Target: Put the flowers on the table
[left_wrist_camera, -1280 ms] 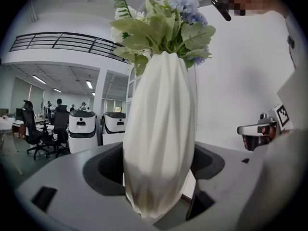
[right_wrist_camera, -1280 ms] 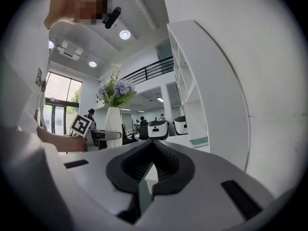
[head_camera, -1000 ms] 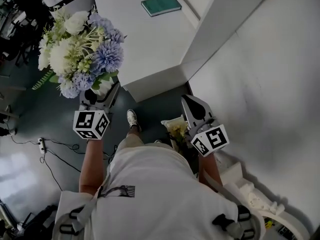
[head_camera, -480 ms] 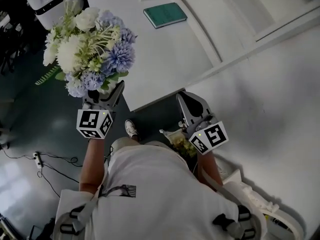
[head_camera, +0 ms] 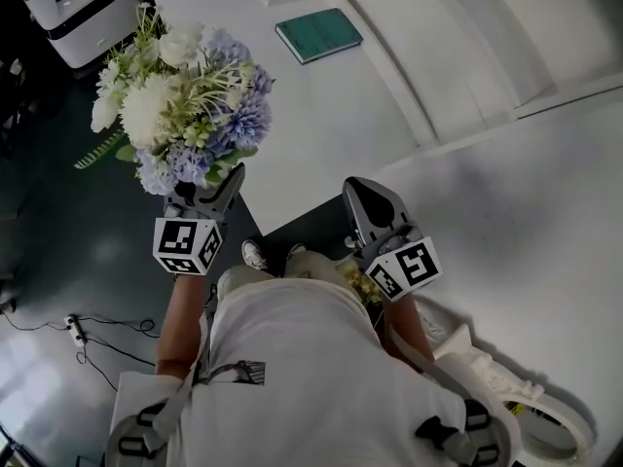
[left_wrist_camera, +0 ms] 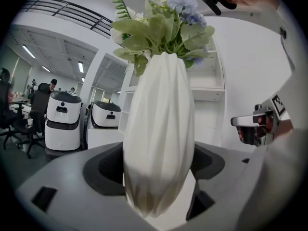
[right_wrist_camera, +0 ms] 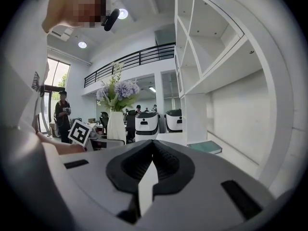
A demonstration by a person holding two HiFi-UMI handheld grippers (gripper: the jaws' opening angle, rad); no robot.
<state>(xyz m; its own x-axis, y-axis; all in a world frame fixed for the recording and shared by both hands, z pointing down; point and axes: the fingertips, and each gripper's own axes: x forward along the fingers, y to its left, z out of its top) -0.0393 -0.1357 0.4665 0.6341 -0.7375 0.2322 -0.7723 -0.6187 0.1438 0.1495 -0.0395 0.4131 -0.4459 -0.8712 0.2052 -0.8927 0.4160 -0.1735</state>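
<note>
White vase (left_wrist_camera: 159,129) of flowers (head_camera: 185,95) sits in left gripper (head_camera: 202,187).

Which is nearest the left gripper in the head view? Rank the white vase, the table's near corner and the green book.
1. white vase: clamped in the left gripper.
2. table's near corner: just right of it.
3. green book: ahead, far up the tabletop.

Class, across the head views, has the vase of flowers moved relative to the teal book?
Yes. The vase of flowers, in the left gripper, has come nearer the teal book, now overlapping the table edge.
</note>
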